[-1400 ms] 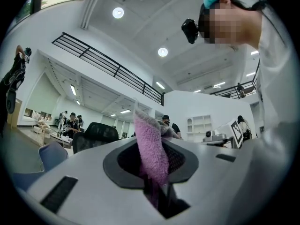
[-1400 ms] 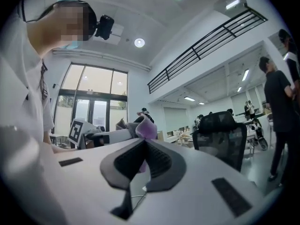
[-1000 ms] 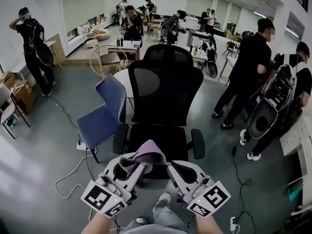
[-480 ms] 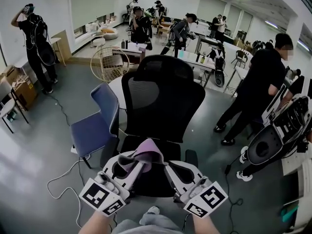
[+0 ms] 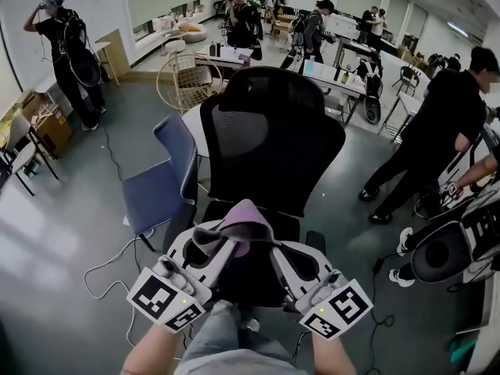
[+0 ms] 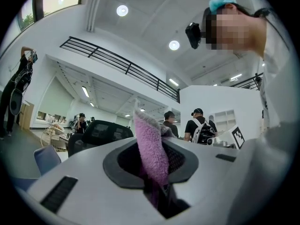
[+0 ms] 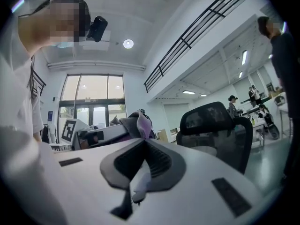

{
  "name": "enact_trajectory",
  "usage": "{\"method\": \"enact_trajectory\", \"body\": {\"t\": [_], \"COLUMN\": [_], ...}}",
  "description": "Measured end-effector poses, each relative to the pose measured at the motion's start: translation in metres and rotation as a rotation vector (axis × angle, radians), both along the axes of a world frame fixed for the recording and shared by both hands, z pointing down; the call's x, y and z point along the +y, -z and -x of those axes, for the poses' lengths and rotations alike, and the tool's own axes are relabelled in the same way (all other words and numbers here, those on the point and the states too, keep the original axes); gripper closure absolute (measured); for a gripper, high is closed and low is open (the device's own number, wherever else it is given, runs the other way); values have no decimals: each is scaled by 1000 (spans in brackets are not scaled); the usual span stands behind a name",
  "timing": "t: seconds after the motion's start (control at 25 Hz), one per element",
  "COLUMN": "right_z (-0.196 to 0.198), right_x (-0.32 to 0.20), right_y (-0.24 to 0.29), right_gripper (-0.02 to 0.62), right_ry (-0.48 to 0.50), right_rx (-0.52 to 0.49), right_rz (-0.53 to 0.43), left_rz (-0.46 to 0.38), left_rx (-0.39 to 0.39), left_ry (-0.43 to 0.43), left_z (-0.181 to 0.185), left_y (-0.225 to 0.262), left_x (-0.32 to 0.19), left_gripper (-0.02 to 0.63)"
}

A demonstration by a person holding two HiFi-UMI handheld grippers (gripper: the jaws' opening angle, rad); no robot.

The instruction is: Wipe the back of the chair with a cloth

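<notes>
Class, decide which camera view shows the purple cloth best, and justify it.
The left gripper view: the cloth stands close and central, pinched between the left gripper's fingers. The head view shows it small, bunched at the gripper tips before the chair. The right gripper view shows only a scrap beyond the right gripper's shut fingers.

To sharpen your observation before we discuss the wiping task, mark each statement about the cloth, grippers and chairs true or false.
1. The left gripper is clamped on the purple cloth. True.
2. The cloth is pressed against the back of the black chair. False: it is held short of the chair and does not touch it.
3. The right gripper has its jaws wide apart. False: they are together with nothing between them.
4. A blue chair stands to the left of the black chair. True.
</notes>
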State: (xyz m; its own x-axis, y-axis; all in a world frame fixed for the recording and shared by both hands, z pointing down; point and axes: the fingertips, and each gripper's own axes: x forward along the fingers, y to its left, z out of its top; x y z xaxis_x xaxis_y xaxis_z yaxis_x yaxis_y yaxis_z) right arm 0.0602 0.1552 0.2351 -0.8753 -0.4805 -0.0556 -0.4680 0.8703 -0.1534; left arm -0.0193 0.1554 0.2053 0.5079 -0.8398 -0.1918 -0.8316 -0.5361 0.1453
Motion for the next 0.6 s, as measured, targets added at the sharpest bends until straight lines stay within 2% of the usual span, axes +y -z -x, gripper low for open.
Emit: {"method": "enact_trajectory", "body": {"t": [0.24, 0.6], "right_z": [-3, 10], "right_x": [-21, -71], "right_y": [-1, 9], "right_gripper": [588, 588], "right_ry": [-19, -57], "right_rx": [4, 10], "right_rz": [7, 7], "left_rz": [5, 17], "left_rx": [-33, -16], "left_ry": [5, 32], "left_z": [1, 25], "left_y": [-3, 3], "left_x": [-31, -99], "left_gripper": [528, 528]}}
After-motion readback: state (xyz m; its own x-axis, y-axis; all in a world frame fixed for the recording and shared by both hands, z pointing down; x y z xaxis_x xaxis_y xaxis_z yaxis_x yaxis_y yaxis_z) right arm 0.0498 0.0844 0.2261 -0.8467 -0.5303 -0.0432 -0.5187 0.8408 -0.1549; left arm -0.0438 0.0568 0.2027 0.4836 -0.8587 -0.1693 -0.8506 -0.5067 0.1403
